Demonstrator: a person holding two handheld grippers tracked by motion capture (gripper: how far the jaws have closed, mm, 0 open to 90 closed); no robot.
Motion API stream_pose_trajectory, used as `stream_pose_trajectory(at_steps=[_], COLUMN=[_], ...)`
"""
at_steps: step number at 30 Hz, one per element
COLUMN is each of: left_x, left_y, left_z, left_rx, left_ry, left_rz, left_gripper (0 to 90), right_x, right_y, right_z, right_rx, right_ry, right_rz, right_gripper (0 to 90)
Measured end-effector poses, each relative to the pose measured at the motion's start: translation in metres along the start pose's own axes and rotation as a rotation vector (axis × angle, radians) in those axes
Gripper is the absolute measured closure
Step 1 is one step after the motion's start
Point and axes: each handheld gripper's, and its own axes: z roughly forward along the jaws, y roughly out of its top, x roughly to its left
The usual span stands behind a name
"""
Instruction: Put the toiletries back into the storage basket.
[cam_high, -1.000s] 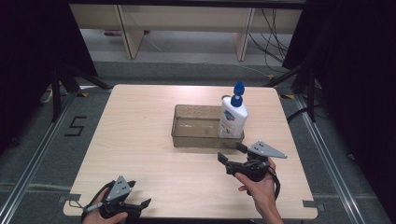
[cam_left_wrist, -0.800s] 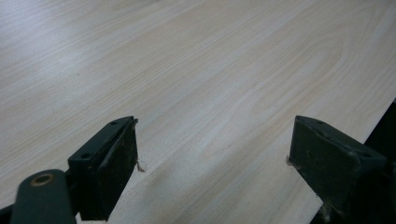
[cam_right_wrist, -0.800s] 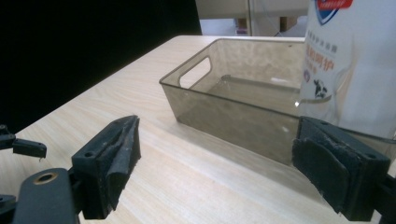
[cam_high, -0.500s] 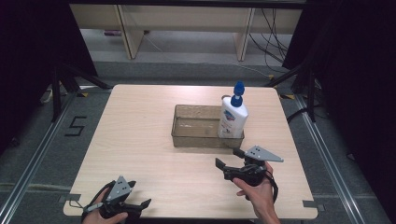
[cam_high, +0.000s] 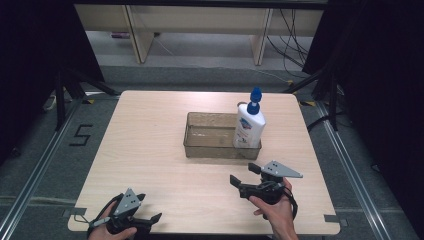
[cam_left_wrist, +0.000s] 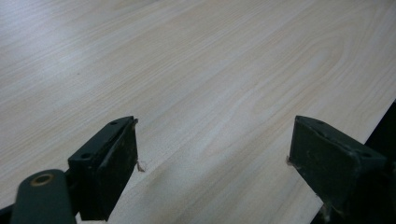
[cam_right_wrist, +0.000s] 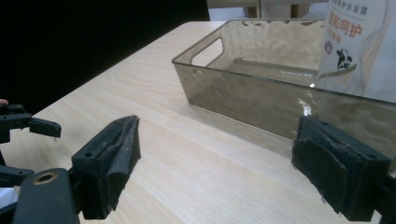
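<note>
While both grippers sit open and empty, the white lotion bottle (cam_high: 249, 125) stands upright in the right end of the smoky tray (cam_high: 200, 149), just beyond the right gripper (cam_high: 244, 175); the left gripper (cam_high: 150, 222) rests well apart, near-left.

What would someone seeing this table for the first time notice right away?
Probably the white pump bottle with its blue top, standing upright in the right end of the clear brownish bin near the middle of the wooden table. Next, the two black grippers at the near edge: the right gripper open just short of the bin, the left gripper open at the near left corner.
</note>
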Motion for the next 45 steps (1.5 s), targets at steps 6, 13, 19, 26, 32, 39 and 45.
stream_pose_trajectory(at_steps=[6, 13, 19, 26, 32, 39, 45], left_x=[0.0, 0.0, 0.0, 0.0, 0.0, 0.002, 0.003], left_y=[0.0, 0.0, 0.0, 0.0, 0.0, 0.0, 0.0], left_z=[0.0, 0.0, 0.0, 0.0, 0.0, -0.001, -0.001], left_rx=[0.002, 0.001, 0.0, 0.001, 0.001, 0.024, 0.027], left_ry=[0.002, 0.0, -0.001, -0.002, -0.002, 0.002, 0.003], left_rz=[0.001, 0.0, 0.0, -0.002, -0.002, 0.017, 0.02], left_gripper=[14.8, 14.8, 14.8, 14.8, 14.8, 14.8, 14.9], right_x=[0.004, 0.005, 0.007, 0.008, 0.01, 0.013, 0.014], right_y=[-0.004, -0.011, -0.015, -0.019, -0.025, -0.03, -0.033], right_z=[-0.002, -0.003, -0.006, -0.01, -0.01, -0.01, -0.013], right_rx=[0.008, 0.008, 0.028, 0.033, 0.033, 0.044, 0.065], right_ry=[0.016, 0.018, 0.023, 0.024, 0.021, 0.041, 0.039], right_rz=[0.029, 0.018, 0.014, 0.031, 0.016, 0.027, 0.016], right_gripper=[15.5, 15.4, 15.4, 15.4, 15.4, 15.4, 15.4])
